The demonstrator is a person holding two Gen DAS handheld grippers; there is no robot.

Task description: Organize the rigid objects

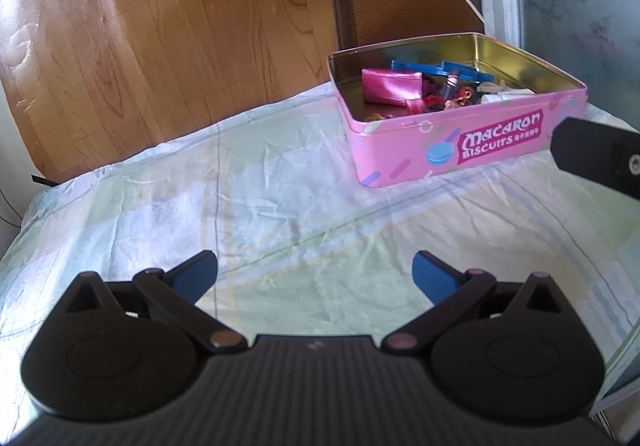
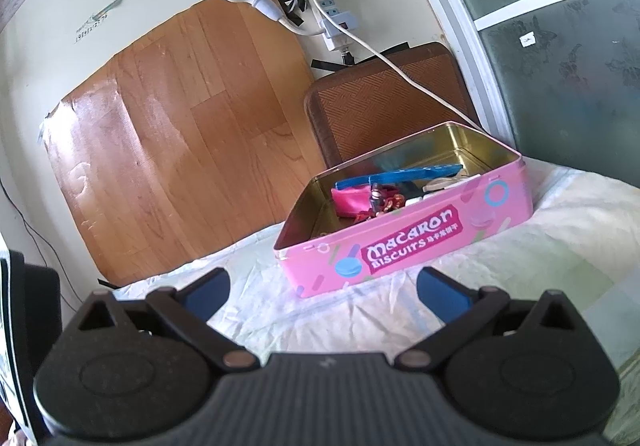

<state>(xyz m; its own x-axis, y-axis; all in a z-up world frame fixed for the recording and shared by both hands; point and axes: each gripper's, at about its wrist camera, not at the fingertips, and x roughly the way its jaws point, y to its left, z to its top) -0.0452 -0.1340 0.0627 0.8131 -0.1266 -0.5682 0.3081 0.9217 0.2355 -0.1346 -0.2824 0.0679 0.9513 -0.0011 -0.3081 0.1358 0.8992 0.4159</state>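
An open pink "Macaron Biscuits" tin (image 1: 460,141) stands on the sheet-covered surface, also in the right wrist view (image 2: 408,246). Inside lie a pink pouch (image 1: 390,85), a blue plastic piece (image 1: 440,69) and several small items. My left gripper (image 1: 315,278) is open and empty, low over the sheet, well in front and left of the tin. My right gripper (image 2: 323,294) is open and empty, just in front of the tin's near wall. A black part of the right gripper (image 1: 600,153) shows at the right edge of the left wrist view.
A pale crumpled sheet (image 1: 240,185) covers the surface. A wood-pattern panel (image 2: 180,125) and a brown woven cushion (image 2: 384,101) stand behind the tin. A power strip (image 2: 336,21) with a white cable hangs on the wall. A frosted window (image 2: 560,65) is at the right.
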